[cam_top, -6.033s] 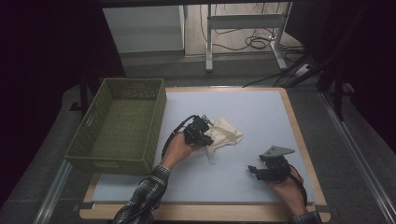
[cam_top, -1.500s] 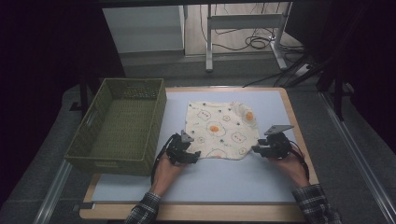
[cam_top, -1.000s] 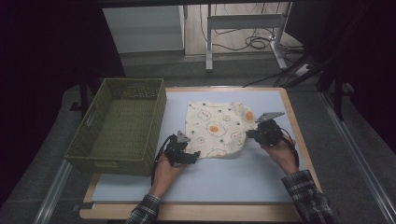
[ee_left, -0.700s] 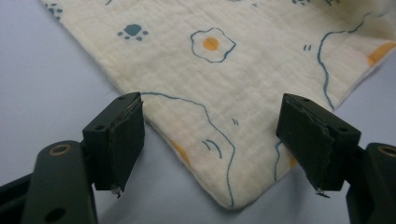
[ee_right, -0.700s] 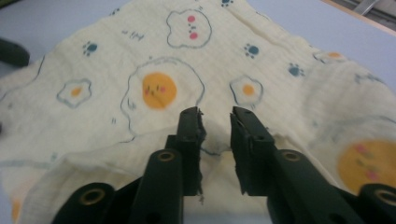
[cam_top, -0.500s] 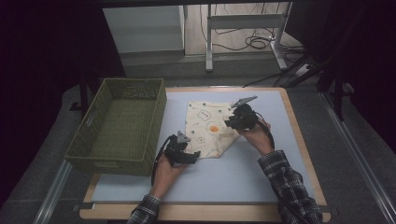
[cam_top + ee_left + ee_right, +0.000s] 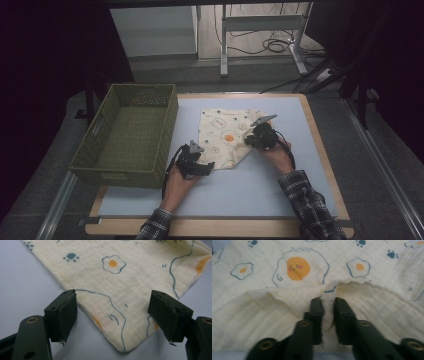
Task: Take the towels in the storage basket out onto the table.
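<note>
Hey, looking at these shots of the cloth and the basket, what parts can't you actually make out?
- High view: the cloth print is too small to read, and the right gripper and hand cover its right edge.
- Right gripper view: the fold pinched between the fingers hides the cloth beneath it, and the near part is blurred.
- Left gripper view: the cloth runs off the top edge.
- High view: the near wall of the basket hides part of its floor.

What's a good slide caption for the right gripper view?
Right gripper pinching a fold of the egg-print cloth.
</note>
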`<state>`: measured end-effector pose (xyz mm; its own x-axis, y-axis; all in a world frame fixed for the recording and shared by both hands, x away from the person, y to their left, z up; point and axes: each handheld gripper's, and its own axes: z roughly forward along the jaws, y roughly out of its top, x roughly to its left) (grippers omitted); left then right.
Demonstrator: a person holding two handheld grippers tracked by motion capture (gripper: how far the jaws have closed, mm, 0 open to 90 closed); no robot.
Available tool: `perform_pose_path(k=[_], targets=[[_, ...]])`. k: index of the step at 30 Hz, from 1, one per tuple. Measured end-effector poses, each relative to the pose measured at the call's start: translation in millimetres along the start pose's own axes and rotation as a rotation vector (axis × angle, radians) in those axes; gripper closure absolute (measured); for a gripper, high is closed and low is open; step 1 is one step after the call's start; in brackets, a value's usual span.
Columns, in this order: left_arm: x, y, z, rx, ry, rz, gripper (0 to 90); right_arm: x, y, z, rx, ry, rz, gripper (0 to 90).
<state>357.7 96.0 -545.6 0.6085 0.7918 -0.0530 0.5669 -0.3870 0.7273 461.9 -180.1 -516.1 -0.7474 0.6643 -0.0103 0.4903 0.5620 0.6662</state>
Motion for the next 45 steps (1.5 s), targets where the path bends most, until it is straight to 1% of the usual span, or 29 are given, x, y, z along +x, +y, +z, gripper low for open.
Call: perform_pose_path(k=[3, 4, 5, 7, 9, 11, 12, 13, 15, 16, 19, 20, 21, 22, 23, 24, 26, 28, 31, 32, 35, 36, 37, 38, 39, 40, 41, 42, 45], targets=[[0.5, 0.3, -0.2, 0.001, -0.003, 0.001, 23.4, 6.0, 1.1, -3.3, 0.006, -0.016, -0.034, 85.2], [0.2, 0.4, -1.8, 0.004, 0.001, -0.006, 23.4, 6.0, 1.1, -3.3, 0.006, -0.016, -0.034, 85.2], [-0.7, -1.0, -5.9, 0.001, 0.007, -0.007, 30.2, 9.2, 1.2, -15.9, -0.009, -0.014, -0.049, 85.1], [-2.2, -3.1, -10.4, -0.002, 0.023, -0.005, 35.0, 9.5, -0.3, -26.0, -0.025, -0.010, -0.039, 85.1], [-3.5, -5.1, -13.0, 0.004, 0.031, -0.002, 42.3, 7.9, -4.6, -42.5, -0.031, -0.001, -0.024, 84.7], [-3.4, -5.9, -14.4, 0.008, 0.033, -0.001, 45.7, 7.4, -9.3, -54.3, -0.038, 0.000, -0.018, 84.5], [-3.0, -7.6, -16.9, 0.006, 0.029, -0.012, 45.7, 7.4, -9.3, -54.3, -0.038, 0.000, -0.018, 84.5], [-2.6, -9.5, -20.0, 0.000, 0.031, -0.015, 52.3, 7.5, -20.1, -73.9, -0.038, 0.011, 0.000, 84.5], [-1.5, -11.3, -22.5, -0.003, 0.035, -0.026, 54.0, 7.4, -28.6, -84.8, -0.034, 0.009, 0.010, 84.5], [-1.3, -12.1, -22.8, -0.001, 0.033, -0.028, 54.6, 6.7, -36.9, -92.5, -0.026, 0.008, 0.019, 84.5], [-1.9, -15.1, -24.0, -0.006, 0.035, -0.034, 55.1, 3.5, -58.2, -105.3, 0.000, -0.005, 0.046, 84.2], [-2.8, -15.6, -24.5, -0.008, 0.035, -0.036, 55.2, 0.4, -68.8, -109.4, 0.006, -0.004, 0.069, 83.3], [-3.5, -15.7, -25.2, -0.009, 0.040, -0.027, 55.1, -2.4, -77.3, -112.1, 0.010, 0.004, 0.086, 81.7], [-4.6, -15.8, -25.8, -0.010, 0.043, -0.023, 54.6, -5.0, -85.4, -114.1, 0.015, 0.002, 0.103, 78.3], [-6.4, -16.1, -26.7, -0.010, 0.048, -0.014, 54.4, -6.7, -91.1, -115.4, 0.016, -0.007, 0.109, 77.1], [-7.5, -16.2, -27.9, -0.013, 0.051, -0.008, 54.4, -9.2, -99.3, -118.3, 0.021, -0.027, 0.123, 75.3], [-8.4, -16.2, -28.9, -0.006, 0.050, -0.002, 54.7, -13.0, -108.8, -123.5, 0.006, -0.033, 0.148, 72.8], [-8.2, -16.5, -27.6, 0.000, 0.053, -0.002, 55.6, -14.3, -114.0, -126.0, -0.021, -0.025, 0.171, 70.1], [-5.3, -17.7, -24.7, -0.011, 0.032, -0.030, 56.0, -11.1, -115.1, -122.0, -0.042, -0.010, 0.175, 66.1], [-5.0, -17.9, -24.2, -0.014, 0.024, -0.031, 57.3, -9.0, -114.2, -117.1, -0.049, -0.006, 0.168, 64.3], [-6.5, -18.5, -23.0, -0.024, 0.005, -0.029, 63.4, -3.7, -110.2, -102.0, -0.037, 0.003, 0.157, 63.7], [-6.8, -18.7, -23.1, -0.024, -0.001, -0.028, 66.4, -1.8, -108.8, -95.6, -0.029, 0.000, 0.151, 64.8], [-7.0, -19.1, -23.0, -0.026, -0.012, -0.031, 69.3, -0.1, -107.9, -93.9, -0.042, -0.014, 0.154, 71.3], [-6.8, -19.6, -22.8, -0.030, -0.033, -0.039, 72.9, 0.9, -106.8, -92.6, -0.041, -0.015, 0.155, 81.8], [-6.5, -19.8, -22.6, -0.032, -0.053, -0.049, 80.1, 2.7, -105.8, -91.7, -0.044, 0.001, 0.152, 85.8], [-6.7, -19.8, -22.5, -0.033, -0.062, -0.055, 84.8, 4.5, -105.4, -91.1, -0.041, -0.009, 0.144, 86.7], [-7.6, -19.4, -23.1, -0.029, -0.059, -0.047, 85.6, 6.8, -104.9, -91.5, -0.037, -0.019, 0.132, 87.1], [-8.5, -19.0, -24.5, -0.023, -0.055, -0.038, 86.5, 8.3, -104.7, -93.1, -0.031, -0.013, 0.126, 87.2], [-10.4, -19.8, -31.0, -0.027, -0.067, -0.038, 86.7, 12.9, -107.2, -102.6, -0.041, -0.009, 0.116, 87.2]])
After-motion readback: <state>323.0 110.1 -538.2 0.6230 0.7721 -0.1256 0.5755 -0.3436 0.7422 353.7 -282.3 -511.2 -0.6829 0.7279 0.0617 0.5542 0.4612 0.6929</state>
